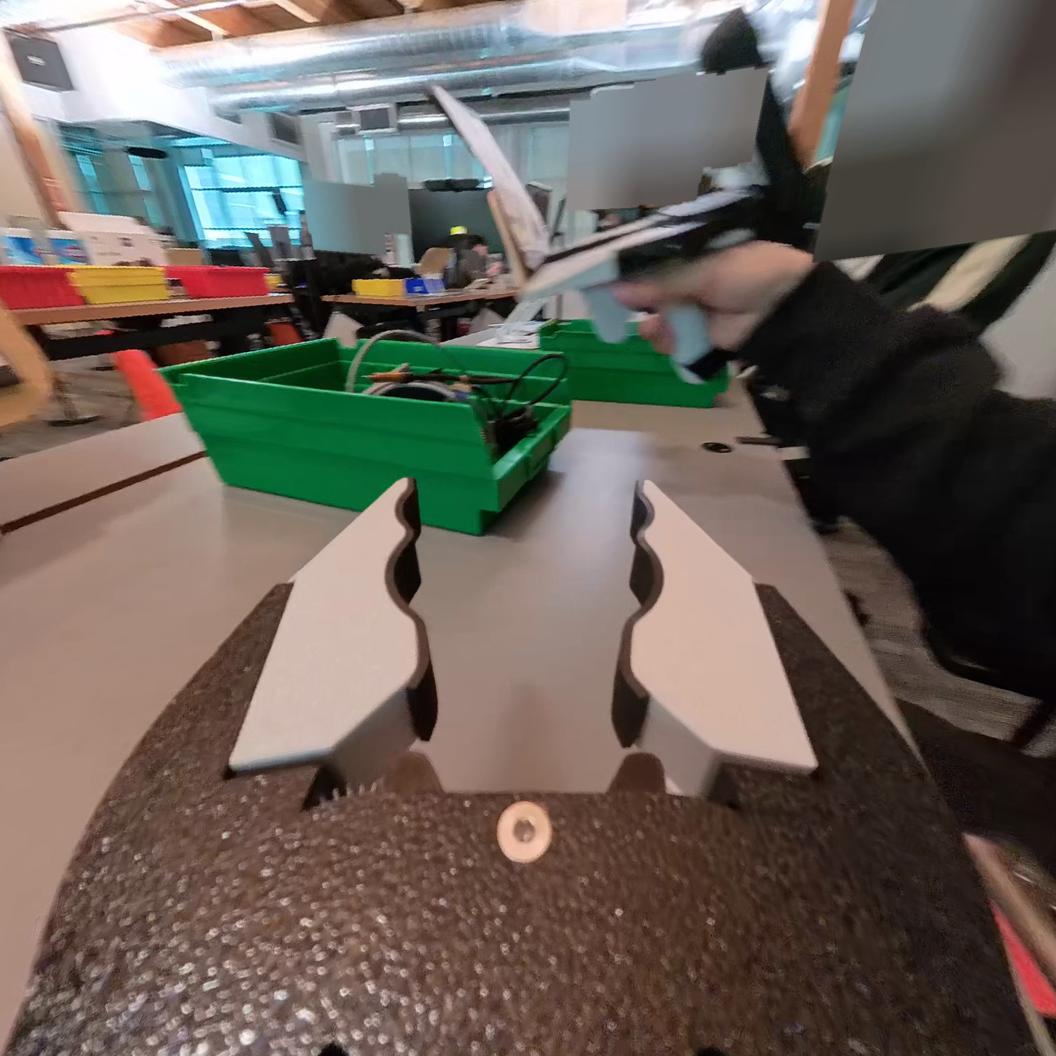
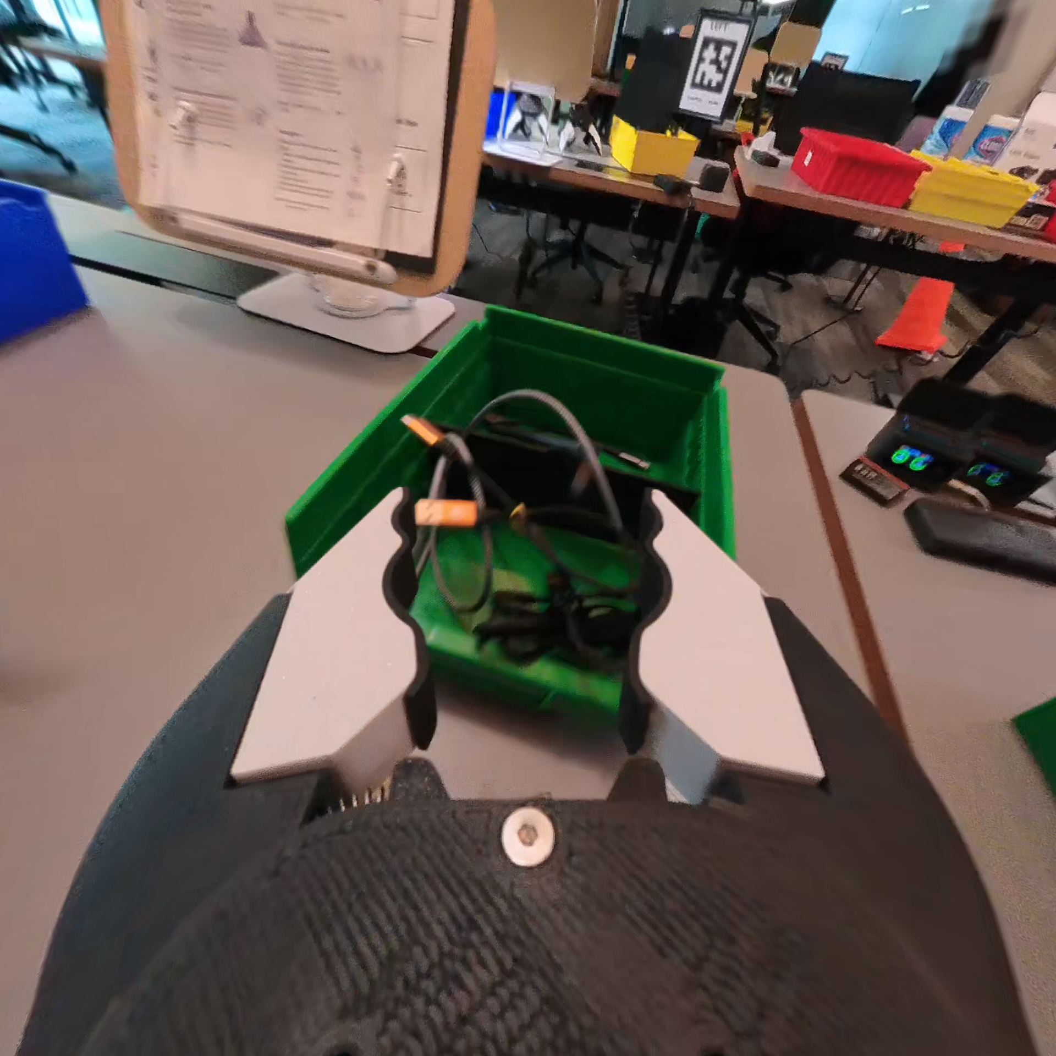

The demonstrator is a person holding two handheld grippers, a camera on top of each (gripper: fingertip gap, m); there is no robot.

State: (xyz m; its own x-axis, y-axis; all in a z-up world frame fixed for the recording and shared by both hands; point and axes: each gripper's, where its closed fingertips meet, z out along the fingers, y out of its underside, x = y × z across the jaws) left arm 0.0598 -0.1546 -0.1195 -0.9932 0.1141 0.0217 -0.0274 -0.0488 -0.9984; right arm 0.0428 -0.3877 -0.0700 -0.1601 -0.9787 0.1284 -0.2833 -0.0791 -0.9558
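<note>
Jaws wide, empty, above green bin [image 2: 394, 446]

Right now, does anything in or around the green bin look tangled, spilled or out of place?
The cables in the green bin lie in a loose tangle, one loop arching above the rim, orange plugs sticking up. Nothing has spilled onto the table. Both the left gripper and right gripper are open and empty.
</note>
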